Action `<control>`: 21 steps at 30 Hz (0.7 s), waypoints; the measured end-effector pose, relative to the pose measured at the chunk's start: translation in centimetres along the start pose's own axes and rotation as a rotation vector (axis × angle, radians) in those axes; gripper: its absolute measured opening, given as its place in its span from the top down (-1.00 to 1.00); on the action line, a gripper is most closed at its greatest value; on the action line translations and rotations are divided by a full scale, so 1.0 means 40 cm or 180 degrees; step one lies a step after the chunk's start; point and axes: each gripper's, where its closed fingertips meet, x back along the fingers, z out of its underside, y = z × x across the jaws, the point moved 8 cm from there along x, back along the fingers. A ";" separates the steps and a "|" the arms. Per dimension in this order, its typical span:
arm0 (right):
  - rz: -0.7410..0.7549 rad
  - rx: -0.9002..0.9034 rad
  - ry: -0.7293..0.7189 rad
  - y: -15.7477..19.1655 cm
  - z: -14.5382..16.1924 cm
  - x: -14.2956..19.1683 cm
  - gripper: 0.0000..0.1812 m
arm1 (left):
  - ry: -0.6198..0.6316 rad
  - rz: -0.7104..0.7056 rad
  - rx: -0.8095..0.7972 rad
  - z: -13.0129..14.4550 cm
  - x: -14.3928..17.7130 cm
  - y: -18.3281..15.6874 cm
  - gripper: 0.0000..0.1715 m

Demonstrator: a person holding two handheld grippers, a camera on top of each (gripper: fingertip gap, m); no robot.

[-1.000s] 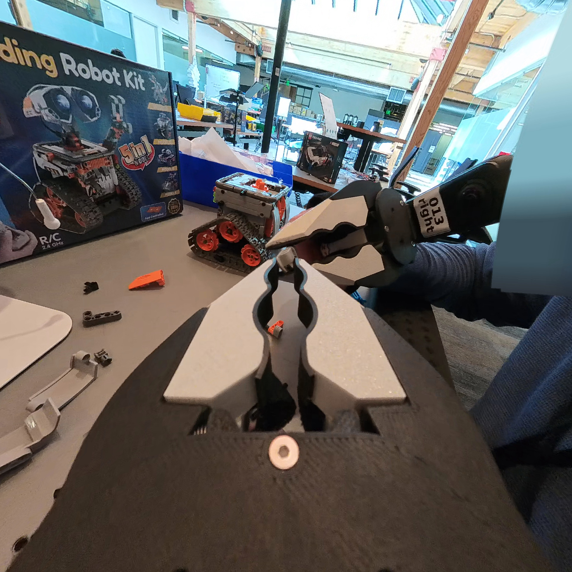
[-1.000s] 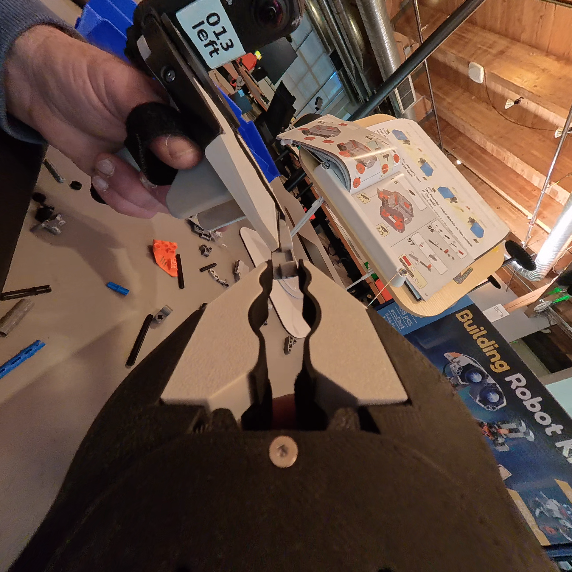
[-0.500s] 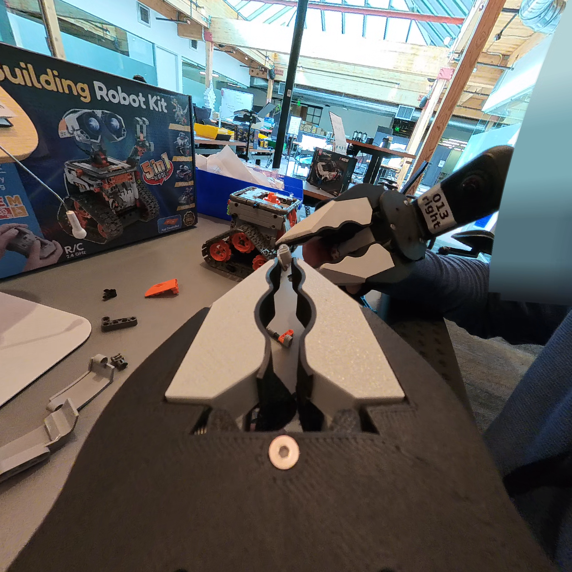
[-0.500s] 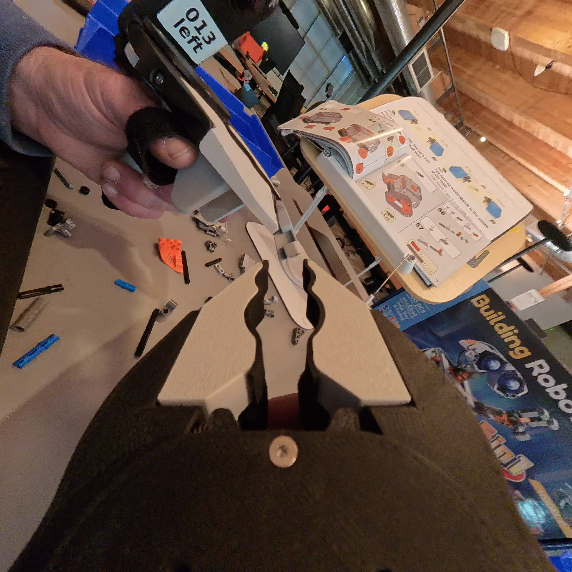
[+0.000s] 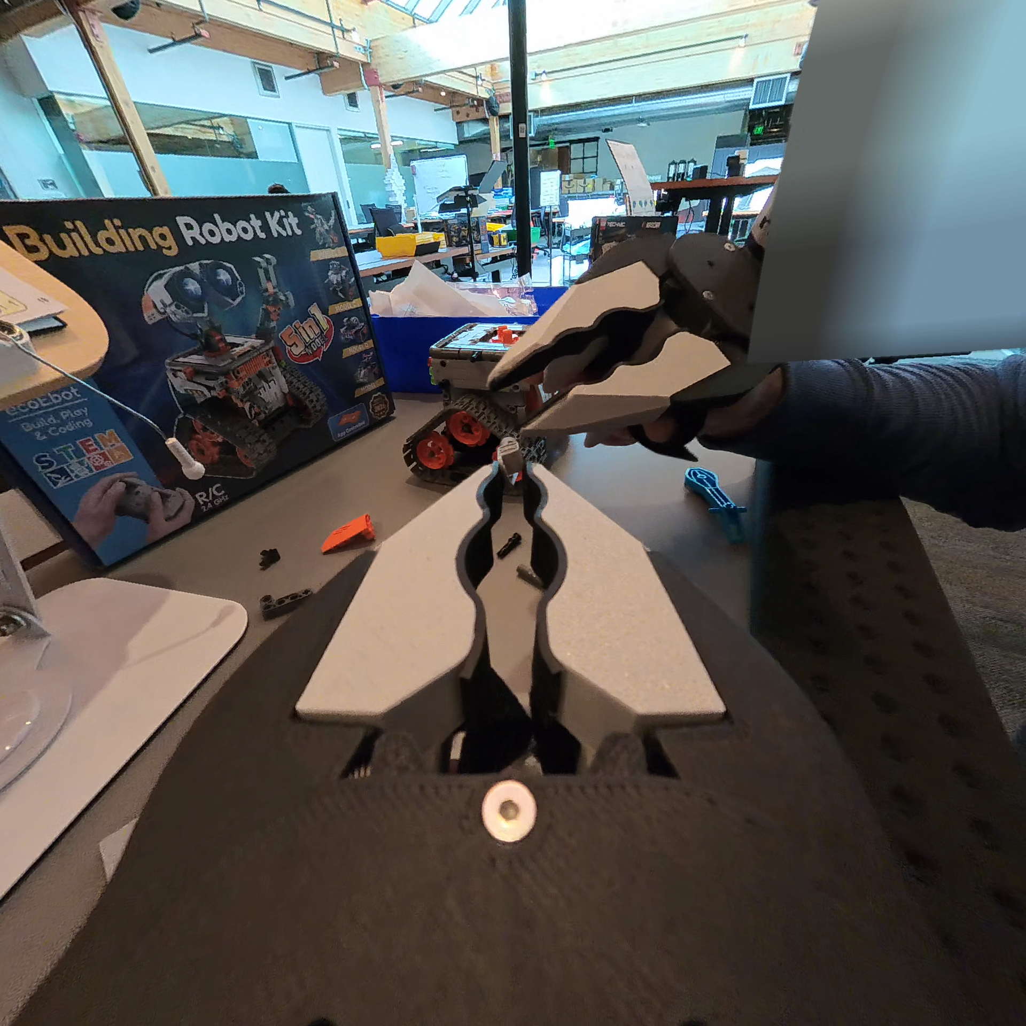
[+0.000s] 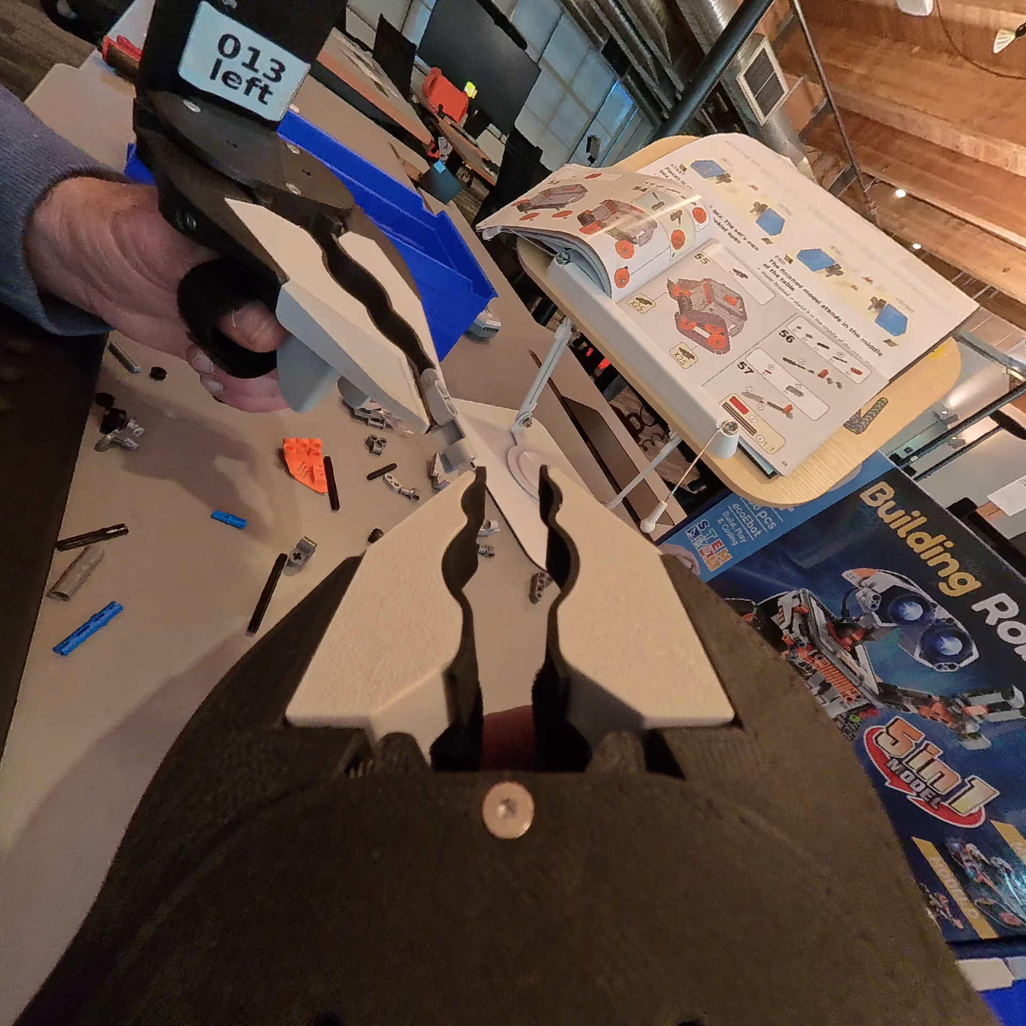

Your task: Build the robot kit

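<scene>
My left gripper (image 5: 511, 472) is shut on a small grey building piece (image 5: 508, 451) that sticks up from its tips, held above the table. My right gripper (image 6: 511, 477) is open and empty, its jaws a finger-width apart. In the right wrist view the grey piece (image 6: 452, 438) hangs from the left gripper (image 6: 436, 405) just up and left of my right fingertips, not touching them. In the left wrist view the right gripper (image 5: 508, 408) hovers just above the piece, in front of the grey and orange tracked model (image 5: 466, 388).
A dark blue kit box (image 5: 166, 344) stands at the back left and a blue bin (image 5: 411, 350) behind the model. An open instruction booklet (image 6: 722, 311) sits on a stand with a white base (image 5: 111, 666). Loose parts lie on the table: an orange wedge (image 5: 348, 534), a black beam (image 5: 286, 602), a blue tool (image 5: 713, 499). The grippers are tip to tip, or close to it. The black beam (image 5: 286, 602) is about 20 cm from both grippers' fingertips.
My right gripper let go of the grey piece, opened and drew back a little. My left gripper kept hold of the piece and tilted down toward the table.
</scene>
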 end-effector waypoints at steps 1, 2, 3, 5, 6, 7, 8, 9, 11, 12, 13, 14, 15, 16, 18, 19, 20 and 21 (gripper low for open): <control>-0.0020 -0.0002 0.0013 0.000 0.001 0.000 0.82 | 0.0001 -0.0017 -0.0005 0.000 0.001 0.002 0.93; -0.0035 -0.0006 0.0025 0.000 0.002 0.001 0.83 | -0.0003 -0.0027 -0.0002 -0.001 0.003 0.005 0.93; -0.0051 -0.0013 0.0042 0.000 0.004 0.001 0.84 | -0.0002 -0.0023 0.0016 -0.002 0.007 0.008 0.93; -0.0137 -0.0067 0.0093 0.001 0.010 0.001 0.88 | 0.0012 -0.0088 -0.0006 -0.006 0.020 0.016 0.93; -0.0205 -0.0102 0.0120 0.002 0.014 0.001 0.91 | 0.0036 -0.0118 -0.0014 -0.007 0.027 0.020 0.93; -0.0321 -0.0148 0.0167 0.007 0.019 0.001 0.96 | 0.0084 -0.0118 -0.0017 -0.006 0.035 0.022 0.93; -0.0503 -0.0234 0.0249 0.015 0.026 0.000 0.97 | 0.0111 -0.0153 -0.0025 -0.005 0.043 0.024 0.93; -0.0718 -0.0359 0.0355 0.026 0.034 -0.001 0.97 | 0.0120 -0.0194 -0.0033 -0.006 0.052 0.026 0.93; -0.1115 -0.0531 0.0575 0.055 0.051 -0.005 0.97 | 0.0176 -0.0247 -0.0063 -0.003 0.071 0.027 0.93; -0.1251 -0.0554 0.0666 0.071 0.056 -0.008 0.96 | 0.0185 -0.0295 -0.0079 0.000 0.083 0.027 0.93; -0.1382 -0.0577 0.0728 0.087 0.058 -0.011 0.93 | 0.0202 -0.0321 -0.0077 0.003 0.095 0.026 0.93; -0.1532 -0.0618 0.0759 0.104 0.057 -0.016 0.89 | 0.0224 -0.0339 -0.0069 0.007 0.108 0.025 0.93; -0.1659 -0.0655 0.0783 0.121 0.055 -0.021 0.84 | 0.0245 -0.0396 -0.0080 0.008 0.122 0.025 0.93; -0.1690 -0.0635 0.0818 0.131 0.055 -0.029 0.81 | 0.0245 -0.0471 -0.0089 0.006 0.139 0.026 0.93; -0.1578 -0.0528 0.0873 0.128 0.056 -0.039 0.82 | 0.0160 -0.0605 -0.0057 -0.003 0.177 0.029 0.93; -0.1536 -0.0597 0.0874 0.121 0.056 -0.044 0.82 | 0.0130 -0.0733 -0.0101 -0.007 0.196 0.032 0.93; -0.1483 -0.0699 0.0868 0.112 0.057 -0.050 0.81 | 0.0129 -0.0858 -0.0175 -0.009 0.214 0.032 0.93; -0.1407 -0.0759 0.0871 0.102 0.060 -0.055 0.81 | 0.0108 -0.0971 -0.0240 -0.012 0.231 0.031 0.93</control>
